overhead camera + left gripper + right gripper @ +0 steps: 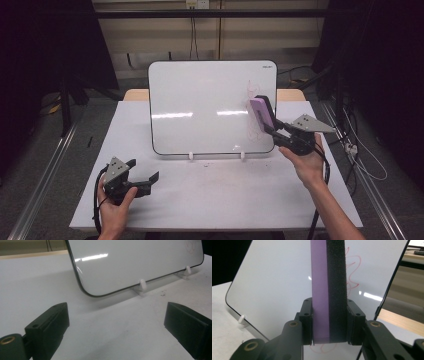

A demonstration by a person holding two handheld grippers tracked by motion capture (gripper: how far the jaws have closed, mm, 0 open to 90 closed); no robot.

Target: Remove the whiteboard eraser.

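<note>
Eraser clamped in the right gripper, held against the whiteboard's red scribble.

The right gripper [329,315] has its jaws closed on the lower end of the eraser [328,285], purple back on one side, black felt on the other, its long axis running up along the jaws toward the whiteboard [200,100]. Its top is cut off in the right gripper view. The red scribble [352,270] is partly hidden behind it. Near the whiteboard's lower left corner, the left gripper [142,181] rests with jaws wide apart, holding nothing.
</note>
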